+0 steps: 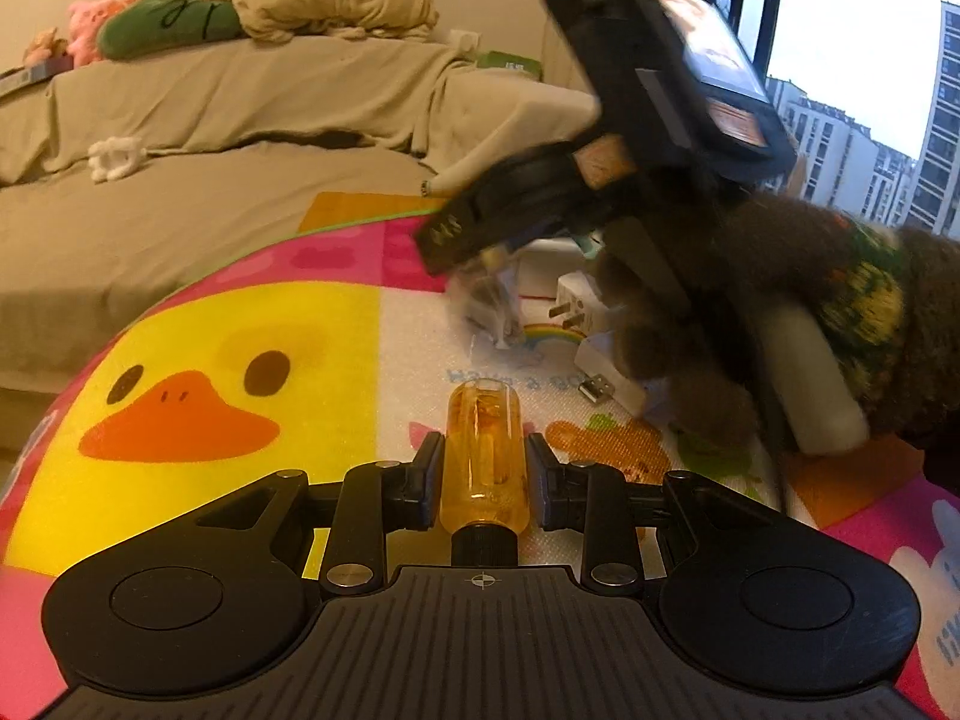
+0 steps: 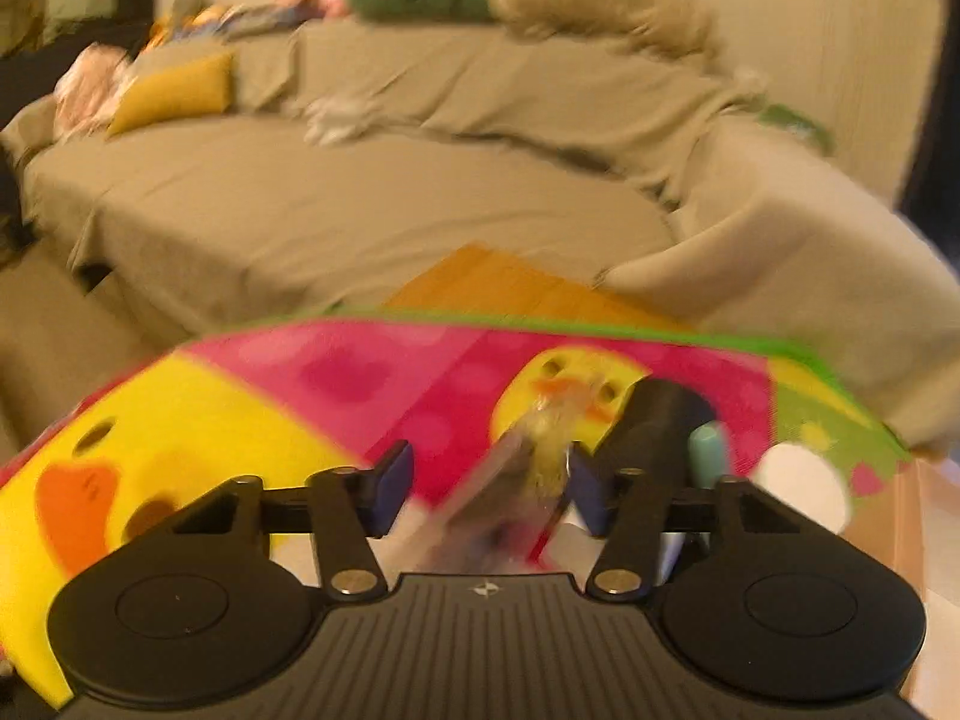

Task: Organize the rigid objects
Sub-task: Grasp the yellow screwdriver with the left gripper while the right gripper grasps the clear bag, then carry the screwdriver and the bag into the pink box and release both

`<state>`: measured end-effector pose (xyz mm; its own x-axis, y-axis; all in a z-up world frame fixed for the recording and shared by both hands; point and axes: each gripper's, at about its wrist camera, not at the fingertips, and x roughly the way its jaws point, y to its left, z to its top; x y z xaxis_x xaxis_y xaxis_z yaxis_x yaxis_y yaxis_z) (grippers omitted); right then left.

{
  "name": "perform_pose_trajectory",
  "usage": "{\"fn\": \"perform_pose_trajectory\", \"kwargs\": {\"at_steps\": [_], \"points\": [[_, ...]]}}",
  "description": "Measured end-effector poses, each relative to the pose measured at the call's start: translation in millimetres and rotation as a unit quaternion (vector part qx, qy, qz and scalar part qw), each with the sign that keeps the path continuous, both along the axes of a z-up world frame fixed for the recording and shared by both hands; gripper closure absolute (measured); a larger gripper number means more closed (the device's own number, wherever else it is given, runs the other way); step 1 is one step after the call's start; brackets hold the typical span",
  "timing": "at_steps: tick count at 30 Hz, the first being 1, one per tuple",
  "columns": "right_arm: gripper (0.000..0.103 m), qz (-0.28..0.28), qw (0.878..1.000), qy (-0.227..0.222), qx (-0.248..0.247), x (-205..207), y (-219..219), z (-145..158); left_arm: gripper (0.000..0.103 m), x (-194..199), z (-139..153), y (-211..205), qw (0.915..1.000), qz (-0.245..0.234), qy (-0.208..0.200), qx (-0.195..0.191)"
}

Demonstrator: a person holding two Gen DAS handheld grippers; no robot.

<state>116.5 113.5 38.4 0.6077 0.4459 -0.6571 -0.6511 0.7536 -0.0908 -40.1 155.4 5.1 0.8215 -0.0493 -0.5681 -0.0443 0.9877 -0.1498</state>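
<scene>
An amber see-through screwdriver handle [image 1: 485,462] sits upright between the pads of my left gripper [image 1: 486,477], which is shut on it just above the duck play mat [image 1: 240,372]. In the same view my right gripper [image 1: 474,255] comes in from the upper right, held by a hand in a brown fuzzy sleeve [image 1: 780,276]. A clear plastic packet [image 1: 486,300] hangs blurred under its tips. In the right wrist view that packet [image 2: 528,480] lies between the fingers of my right gripper [image 2: 486,492], leaning on the right pad; the picture is smeared.
White plug adapters [image 1: 579,300] and a USB charger [image 1: 609,387] lie on the mat beneath the right hand, beside a white cylinder [image 1: 810,384]. A black cylinder [image 2: 660,420], a teal item [image 2: 708,450] and a white round object [image 2: 804,486] stand ahead. A beige sofa [image 2: 360,210] borders the mat.
</scene>
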Motion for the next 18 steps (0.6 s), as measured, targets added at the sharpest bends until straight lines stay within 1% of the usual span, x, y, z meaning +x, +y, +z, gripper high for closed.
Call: {"fn": "perform_pose_trajectory", "kwargs": {"at_steps": [1,2,4,7,8,10,12,15,16,18], "points": [[0.081,0.009,1.0,0.003,0.001,-5,-3,0,0.071,0,0,0,1.0,0.0,0.0,-0.001],[0.084,0.024,1.0,0.002,-0.003,-14,-7,0,0.071,0,0,1,1.0,0.0,0.0,-0.002],[0.097,0.046,0.999,-0.009,-0.006,-31,-17,6,0.071,0,0,1,1.0,0.001,0.0,-0.003],[0.1,0.062,0.998,-0.003,0.027,-64,-50,31,0.071,0,0,2,1.0,0.002,0.0,-0.007],[0.101,0.066,0.997,-0.003,0.043,-78,-67,41,0.071,0,0,3,0.9999,0.003,0.001,-0.01],[0.101,0.07,0.995,-0.016,0.066,-103,-101,62,0.07,0,1,4,0.9999,0.005,0.001,-0.011],[0.102,0.068,0.994,-0.017,0.084,-126,-135,75,0.071,0,1,1,1.0,0.006,0.002,-0.002],[0.102,0.055,0.994,-0.017,0.089,-149,-175,82,0.071,-1,3,-6,0.9998,0.01,0.003,0.018],[0.102,0.053,0.995,-0.02,0.083,-158,-187,81,0.071,0,3,-8,0.9996,0.01,0.003,0.026],[0.101,0.045,0.996,-0.035,0.063,-166,-199,78,0.071,2,3,-9,0.9992,0.01,0.005,0.037]]}}
